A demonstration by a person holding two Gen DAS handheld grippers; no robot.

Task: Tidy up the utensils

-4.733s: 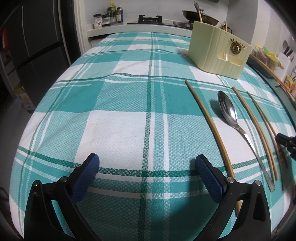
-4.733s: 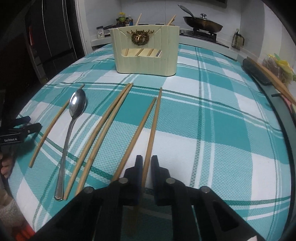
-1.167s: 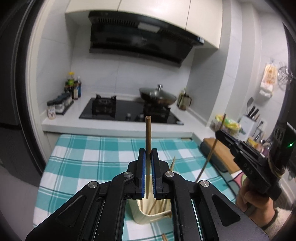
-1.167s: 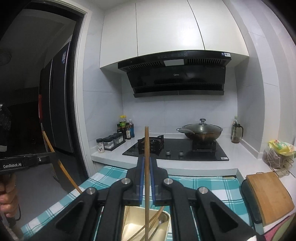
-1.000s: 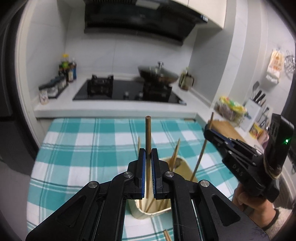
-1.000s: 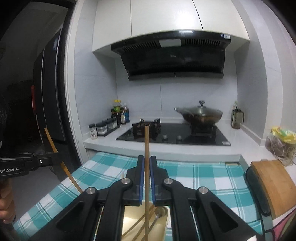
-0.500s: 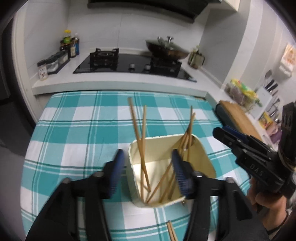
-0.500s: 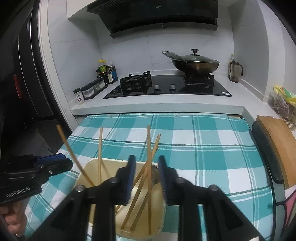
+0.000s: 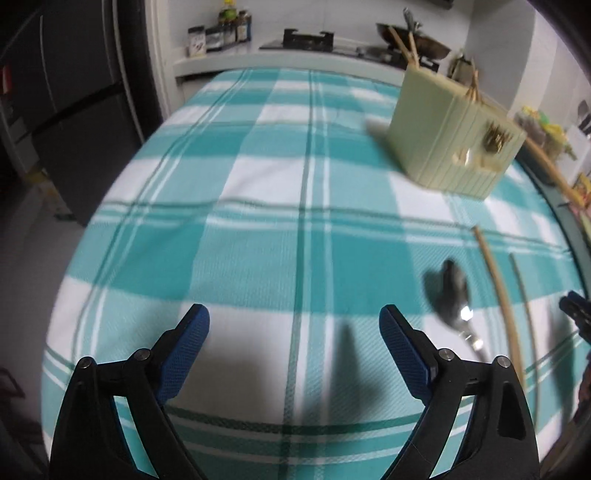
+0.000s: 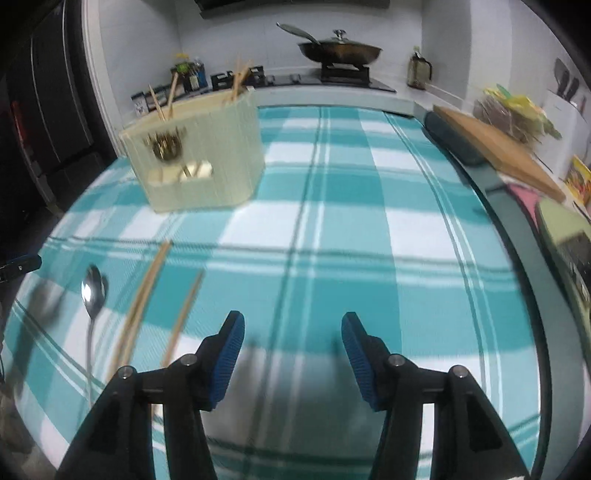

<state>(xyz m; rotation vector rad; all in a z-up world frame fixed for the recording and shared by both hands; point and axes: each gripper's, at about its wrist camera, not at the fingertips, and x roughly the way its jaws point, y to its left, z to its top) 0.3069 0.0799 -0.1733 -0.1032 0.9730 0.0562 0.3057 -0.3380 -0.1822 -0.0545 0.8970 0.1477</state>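
A cream utensil holder (image 9: pixel 452 138) stands on the teal checked tablecloth (image 9: pixel 258 229) with several chopsticks sticking out of it; it also shows in the right wrist view (image 10: pixel 199 155). A metal spoon (image 9: pixel 456 306) lies on the cloth with two wooden chopsticks (image 9: pixel 498 295) to its right. In the right wrist view the spoon (image 10: pixel 92 299) lies left of the chopsticks (image 10: pixel 147 295). My left gripper (image 9: pixel 293 332) is open and empty, low over the cloth, left of the spoon. My right gripper (image 10: pixel 291 343) is open and empty, right of the chopsticks.
A stove with a lidded wok (image 10: pixel 340 48) and spice jars (image 9: pixel 218 35) sit on the counter behind the table. A wooden cutting board (image 10: pixel 495 144) lies at the table's right edge. A dark fridge (image 9: pixel 66 92) stands to the left.
Both grippers opened and let their chopsticks drop into the holder. Both then came down from above the holder to low over the cloth near the spoon and chopsticks.
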